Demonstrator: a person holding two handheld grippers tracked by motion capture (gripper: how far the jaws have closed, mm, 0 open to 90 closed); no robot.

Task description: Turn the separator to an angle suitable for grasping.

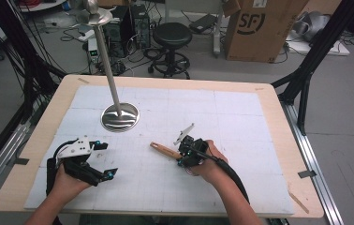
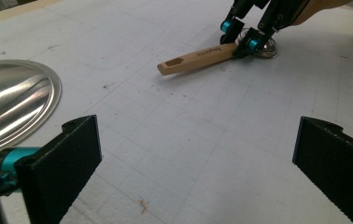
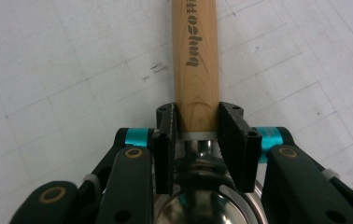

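At lower left of the high view, the left gripper [image 1: 102,159] rests on the white mat [image 1: 240,112], jaws wide with nothing between them. Upper left stands a steel stand [image 1: 120,117]. Right of centre, the right gripper [image 1: 180,157] clamps the wooden-handled scoop [image 1: 165,150], which lies flat on the mat.

Lab workspace: gridded table [image 1: 240,101], black frame struts [image 1: 322,44], floor cables [image 1: 133,56], cardboard box [image 1: 259,28].
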